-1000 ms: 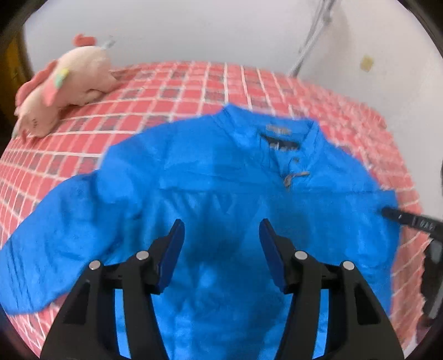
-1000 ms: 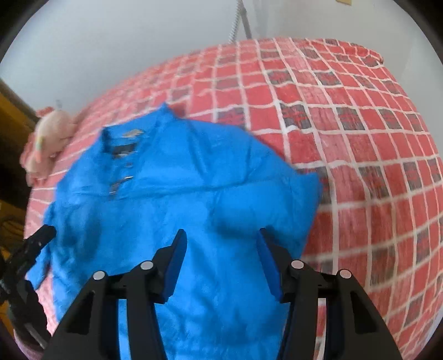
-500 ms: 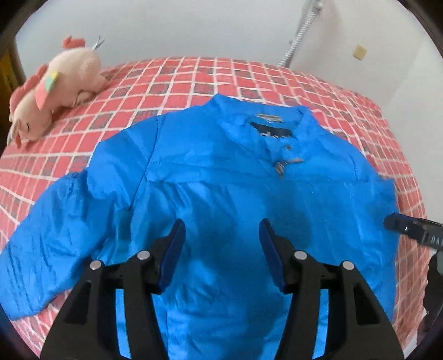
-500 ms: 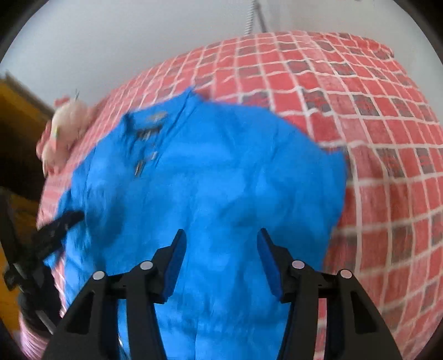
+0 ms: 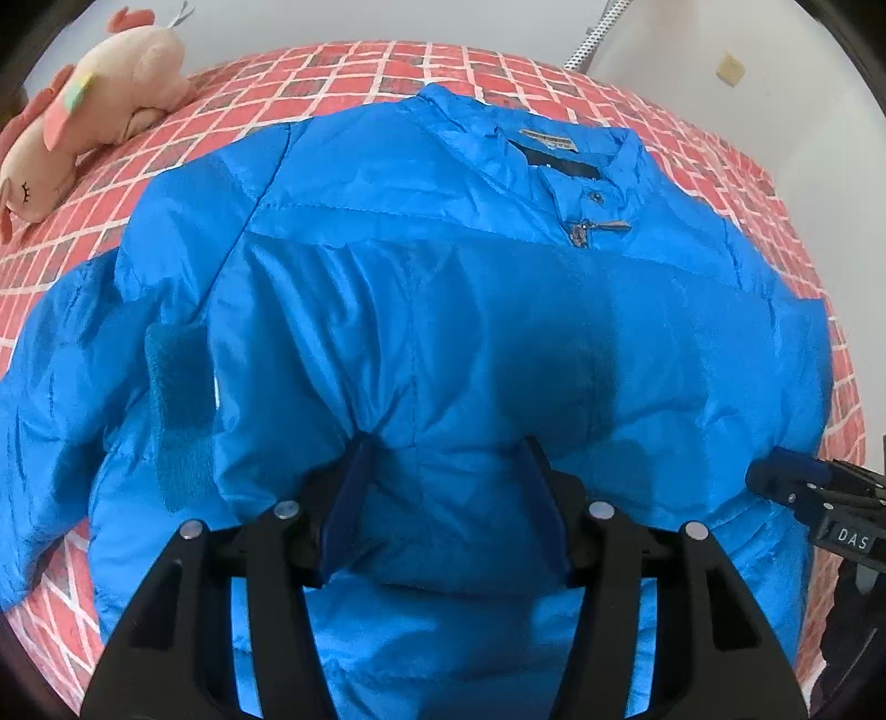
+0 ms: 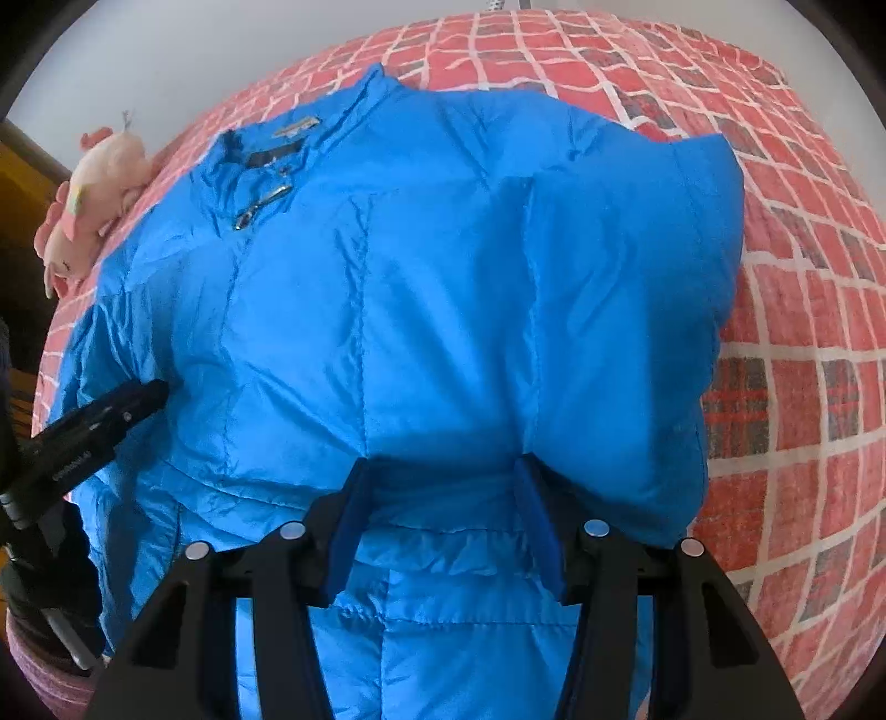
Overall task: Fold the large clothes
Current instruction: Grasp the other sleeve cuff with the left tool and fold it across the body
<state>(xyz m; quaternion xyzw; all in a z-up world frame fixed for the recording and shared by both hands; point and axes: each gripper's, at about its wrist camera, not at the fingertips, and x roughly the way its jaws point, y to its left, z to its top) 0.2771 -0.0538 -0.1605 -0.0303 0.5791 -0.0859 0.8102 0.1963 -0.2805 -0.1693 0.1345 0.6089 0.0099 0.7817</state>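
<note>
Both grippers, left (image 5: pixel 443 498) and right (image 6: pixel 446 515), now sink unclenched onto the blue puffer jacket (image 5: pixel 443 310); slick padding at 12 o'clock may slip.

You had a pink plush toy (image 5: pixel 94 94) lying on its side at the far left of the red checked bedspread (image 5: pixel 343 72). Behind the bed stood a white wall (image 5: pixel 332 22), with a small yellowish patch (image 5: pixel 731 69) on its right part.

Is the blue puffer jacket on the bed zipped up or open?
Zipped, as far as shows: the blue puffer jacket lies front up, its zipper pull near the collar.
</note>
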